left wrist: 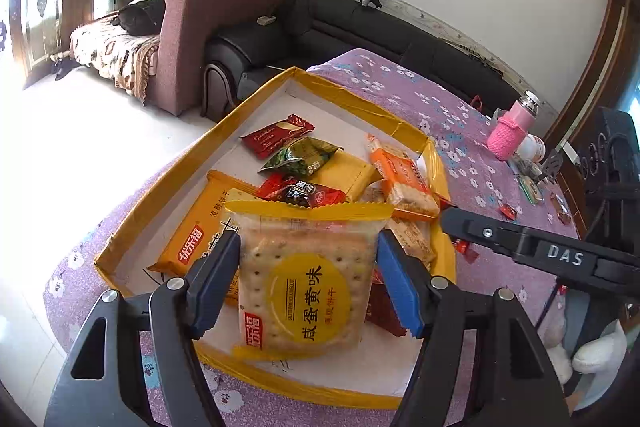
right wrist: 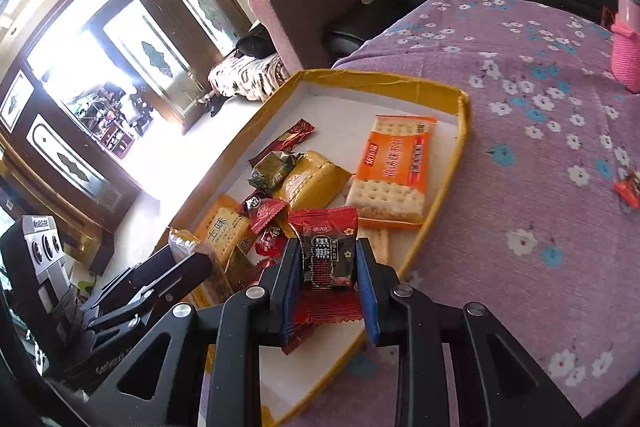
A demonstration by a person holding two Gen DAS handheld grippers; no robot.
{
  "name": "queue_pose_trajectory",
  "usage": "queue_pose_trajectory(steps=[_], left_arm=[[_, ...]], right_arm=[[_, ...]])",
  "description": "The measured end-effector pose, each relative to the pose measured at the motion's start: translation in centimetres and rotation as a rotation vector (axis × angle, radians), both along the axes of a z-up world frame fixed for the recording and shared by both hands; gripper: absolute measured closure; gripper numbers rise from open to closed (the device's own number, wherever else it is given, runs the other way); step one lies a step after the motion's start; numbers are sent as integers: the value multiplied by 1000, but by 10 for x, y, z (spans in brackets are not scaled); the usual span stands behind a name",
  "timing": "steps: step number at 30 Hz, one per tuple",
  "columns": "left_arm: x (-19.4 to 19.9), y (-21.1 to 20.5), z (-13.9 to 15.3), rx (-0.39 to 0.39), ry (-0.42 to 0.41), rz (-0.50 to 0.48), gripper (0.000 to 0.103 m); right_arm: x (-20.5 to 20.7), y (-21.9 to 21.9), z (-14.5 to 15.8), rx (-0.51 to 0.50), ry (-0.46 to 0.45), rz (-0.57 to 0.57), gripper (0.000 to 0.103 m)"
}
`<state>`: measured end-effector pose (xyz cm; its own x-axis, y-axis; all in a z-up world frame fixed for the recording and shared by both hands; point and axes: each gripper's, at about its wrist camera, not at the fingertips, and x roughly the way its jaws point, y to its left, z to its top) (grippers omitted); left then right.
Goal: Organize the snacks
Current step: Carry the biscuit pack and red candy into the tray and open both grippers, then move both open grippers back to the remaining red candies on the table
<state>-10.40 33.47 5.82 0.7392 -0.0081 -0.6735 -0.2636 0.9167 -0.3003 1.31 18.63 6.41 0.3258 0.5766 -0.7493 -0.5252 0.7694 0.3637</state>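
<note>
I count 2 grippers, each clamped on 1 packet. Left gripper (left wrist: 308,275) pinches a yellow cracker pack (left wrist: 304,279), upright over the near end of the yellow-rimmed tray (left wrist: 352,99). Right gripper (right wrist: 329,275) squeezes a red-black candy (right wrist: 328,259), long axis upright. Tray's far end bare; purple tablecloth (right wrist: 540,155) open on the right.

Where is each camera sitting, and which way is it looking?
Left wrist: sits on the left gripper, looking down along its fingers at the cracker pack they hold, over the yellow tray; the right gripper's black finger pokes in.
Right wrist: sits on the right gripper, looking down at the red candy it holds, above that tray; the left gripper shows low left.
Both share: the tray, the orange cracker pack and the purple flowered cloth.
</note>
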Motion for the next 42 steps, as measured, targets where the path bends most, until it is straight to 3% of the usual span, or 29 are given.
queue_pose_trajectory(steps=[5,8,10,13,17,20,30,42], left_arm=[[-10,8,9,-56,-66,-14,33],[-18,9,21,-56,-114,-13,30],[-24,8,28,-40,-140,1,30],[-33,1,40,9,-175,38,28],[-46,-20,54,167,-210,122,19],[-51,-38,60,254,-214,154,17],[-58,-88,67,328,-163,106,17],[-63,-126,74,395,-147,62,17]], right_arm=[[17,29,-20,-9,24,3,73],[15,30,-16,10,-4,-4,63],[11,24,-8,9,-36,-15,62],[0,7,6,23,-71,-37,57],[-29,-23,20,8,-144,-47,50],[-54,-45,24,-34,-218,-70,46],[-105,-116,14,-79,-271,-138,39],[-129,-127,16,-77,-315,-125,34]])
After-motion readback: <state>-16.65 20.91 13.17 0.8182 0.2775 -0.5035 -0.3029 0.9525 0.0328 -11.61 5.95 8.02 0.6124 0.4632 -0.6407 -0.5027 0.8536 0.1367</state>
